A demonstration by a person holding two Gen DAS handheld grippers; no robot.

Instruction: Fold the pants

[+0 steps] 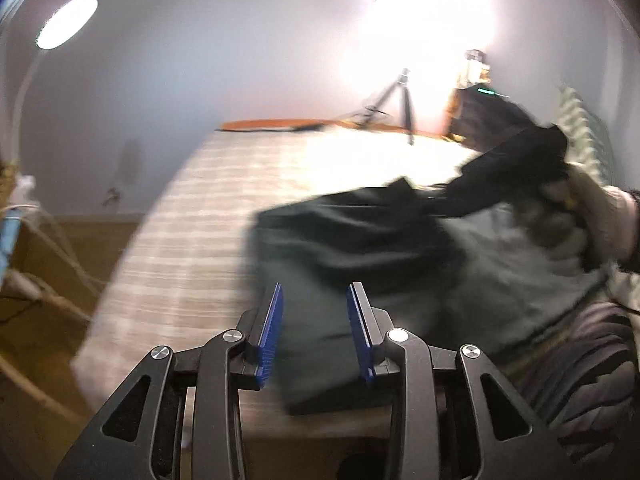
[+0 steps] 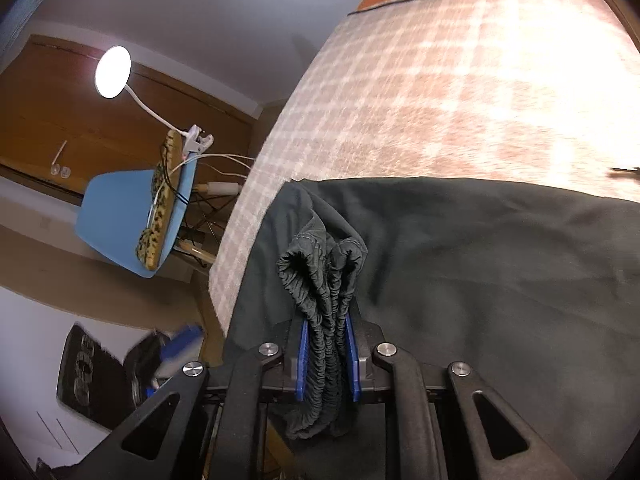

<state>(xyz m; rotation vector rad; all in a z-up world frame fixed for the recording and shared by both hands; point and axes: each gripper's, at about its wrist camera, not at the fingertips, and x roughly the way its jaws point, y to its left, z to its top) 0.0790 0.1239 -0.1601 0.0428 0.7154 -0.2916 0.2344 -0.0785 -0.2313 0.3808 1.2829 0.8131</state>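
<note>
While no writing reads clearly, one pair of dark pants (image 2: 480,280) lies on checked table (image 2: 440,92), right gripper (image 2: 328,356) clamped on gathered waistband (image 2: 320,280), left gripper (image 1: 316,332) parted, empty, above pants, one lamp (image 2: 113,72).

checked tablecloth (image 2: 440,92) | lamp (image 2: 113,72) (lit) | blue chair (image 2: 116,224) | tripod (image 1: 402,98)

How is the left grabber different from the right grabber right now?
The left gripper has a gap between its blue pads with nothing pinched; the right gripper is squeezed shut on the pants' bunched waistband. The left gripper hovers above the dark pants; the right gripper touches them. Both have black arms and blue pads, over the checked cloth.
</note>
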